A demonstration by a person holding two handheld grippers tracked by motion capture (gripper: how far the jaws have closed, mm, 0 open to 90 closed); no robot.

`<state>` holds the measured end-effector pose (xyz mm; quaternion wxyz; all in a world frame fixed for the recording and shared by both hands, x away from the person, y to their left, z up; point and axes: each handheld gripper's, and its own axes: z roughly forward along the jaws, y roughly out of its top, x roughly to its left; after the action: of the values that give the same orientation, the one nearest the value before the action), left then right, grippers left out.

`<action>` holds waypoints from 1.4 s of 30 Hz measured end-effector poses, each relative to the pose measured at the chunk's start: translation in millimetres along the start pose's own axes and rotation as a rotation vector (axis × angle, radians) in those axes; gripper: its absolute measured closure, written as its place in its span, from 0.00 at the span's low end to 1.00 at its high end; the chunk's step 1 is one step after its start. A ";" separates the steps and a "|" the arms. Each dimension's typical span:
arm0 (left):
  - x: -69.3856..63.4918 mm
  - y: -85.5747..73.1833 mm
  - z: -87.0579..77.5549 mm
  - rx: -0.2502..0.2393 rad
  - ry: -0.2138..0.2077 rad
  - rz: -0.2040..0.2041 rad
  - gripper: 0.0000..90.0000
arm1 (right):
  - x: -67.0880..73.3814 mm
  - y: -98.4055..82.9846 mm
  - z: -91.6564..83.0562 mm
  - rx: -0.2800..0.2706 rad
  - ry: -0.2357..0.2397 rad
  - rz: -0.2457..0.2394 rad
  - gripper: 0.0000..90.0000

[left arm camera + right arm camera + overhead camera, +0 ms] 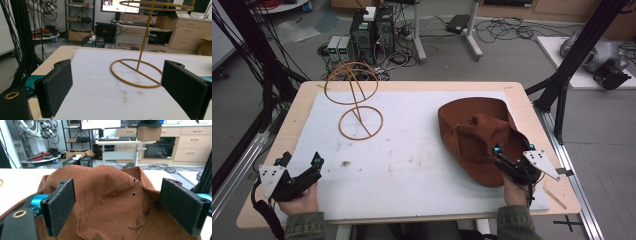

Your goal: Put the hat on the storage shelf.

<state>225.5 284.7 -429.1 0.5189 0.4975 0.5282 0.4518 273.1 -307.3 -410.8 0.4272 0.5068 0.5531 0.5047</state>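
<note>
A brown suede hat [477,135] lies on the right half of the white mat, its crown crumpled. In the right gripper view the hat [110,202] bulges up close in front of the jaws, with small eyelets and stitching on it. My right gripper [512,150] hovers over the hat's near brim, open, its pads apart on either side of the crown and touching nothing. A yellow wire hat stand [354,100] is upright at the mat's back left; its ring base [136,73] shows ahead in the left gripper view. My left gripper [302,161] rests open at the mat's near left corner, nothing between its pads.
The white mat [412,155] covers most of the wooden table [302,100]. Black frame posts [572,65] rise at the table's right, cables hang at the left. Computers and cabling sit on the floor beyond the far edge. A thin wooden stick [554,196] lies at the near right corner.
</note>
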 end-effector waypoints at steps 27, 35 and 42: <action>0.7 -0.4 0.5 0.006 0.007 -0.004 0.12 | 6.5 2.4 5.3 0.027 0.038 0.018 0.16; 0.6 -0.5 0.8 0.006 0.004 -0.005 0.12 | 13.2 4.2 12.9 0.055 0.053 -0.011 0.17; 0.1 -1.0 1.8 0.011 -0.001 -0.001 0.12 | 17.6 2.4 20.8 0.112 0.080 -0.013 0.17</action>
<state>227.2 284.6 -430.2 0.5167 0.5003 0.5305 0.4487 291.8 -287.3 -410.3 0.3791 0.5058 0.6004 0.4898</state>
